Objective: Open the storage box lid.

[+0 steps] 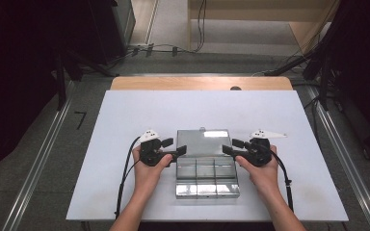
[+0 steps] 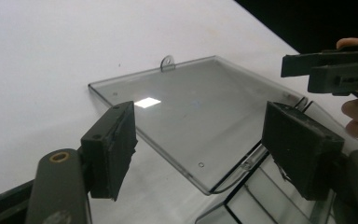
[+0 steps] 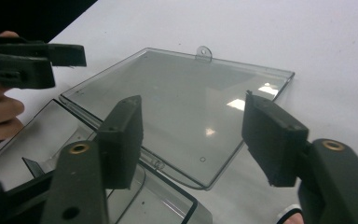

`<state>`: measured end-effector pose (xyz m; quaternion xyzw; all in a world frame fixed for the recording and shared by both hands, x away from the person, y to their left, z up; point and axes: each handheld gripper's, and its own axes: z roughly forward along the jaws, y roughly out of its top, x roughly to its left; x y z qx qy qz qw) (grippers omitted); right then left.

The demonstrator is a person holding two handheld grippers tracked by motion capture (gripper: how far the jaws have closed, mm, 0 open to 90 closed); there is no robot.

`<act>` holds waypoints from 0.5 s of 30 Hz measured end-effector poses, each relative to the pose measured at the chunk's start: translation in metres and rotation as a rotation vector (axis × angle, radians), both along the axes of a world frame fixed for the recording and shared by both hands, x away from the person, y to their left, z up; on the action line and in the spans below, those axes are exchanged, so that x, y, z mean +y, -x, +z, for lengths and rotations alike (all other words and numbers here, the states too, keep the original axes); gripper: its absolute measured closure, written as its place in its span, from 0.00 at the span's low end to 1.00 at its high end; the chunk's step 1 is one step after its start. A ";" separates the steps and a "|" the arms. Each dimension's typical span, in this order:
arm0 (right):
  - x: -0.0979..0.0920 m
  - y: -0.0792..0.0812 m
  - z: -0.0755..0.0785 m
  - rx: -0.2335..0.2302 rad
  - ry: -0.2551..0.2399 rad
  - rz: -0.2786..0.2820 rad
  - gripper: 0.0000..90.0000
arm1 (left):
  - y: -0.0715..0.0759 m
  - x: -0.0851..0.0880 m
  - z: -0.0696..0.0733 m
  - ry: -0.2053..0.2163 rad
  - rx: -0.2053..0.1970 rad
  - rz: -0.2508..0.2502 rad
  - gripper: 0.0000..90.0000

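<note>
A clear plastic compartment box (image 1: pixel 206 179) lies on the white table (image 1: pixel 125 120), its lid (image 1: pixel 203 141) swung back and lying flat behind the tray. My left gripper (image 1: pixel 176 146) is at the box's left side near the hinge, jaws open, nothing between the pads. My right gripper (image 1: pixel 231 146) mirrors it at the right side, also open. In the left gripper view the open jaws of that gripper (image 2: pixel 205 149) frame the lid (image 2: pixel 191 107) and its hang tab (image 2: pixel 167 62). The right gripper view shows its jaws (image 3: pixel 193 140) apart over the lid (image 3: pixel 182 93).
The tray is split into several small compartments. Bare white surface surrounds the box on all sides. A wooden desk edge (image 1: pixel 197 83) runs behind the white top, with cables (image 1: pixel 164 48) on the floor beyond and metal rails (image 1: pixel 43 154) at both sides.
</note>
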<state>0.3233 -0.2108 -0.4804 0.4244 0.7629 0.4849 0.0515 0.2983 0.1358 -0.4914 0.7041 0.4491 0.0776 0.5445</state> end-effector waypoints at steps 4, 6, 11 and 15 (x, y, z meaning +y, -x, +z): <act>-0.004 0.003 0.008 -0.040 0.017 0.041 0.26 | 0.005 0.003 0.007 0.000 -0.044 -0.017 0.24; -0.007 0.006 0.013 -0.058 0.016 0.050 0.22 | 0.008 0.004 0.010 -0.005 -0.059 -0.027 0.21; -0.013 0.012 0.021 -0.107 0.052 0.091 0.13 | 0.013 0.003 0.014 -0.011 -0.085 -0.080 0.11; -0.017 0.015 0.022 -0.124 0.073 0.115 0.10 | 0.018 0.002 0.016 -0.018 -0.101 -0.127 0.04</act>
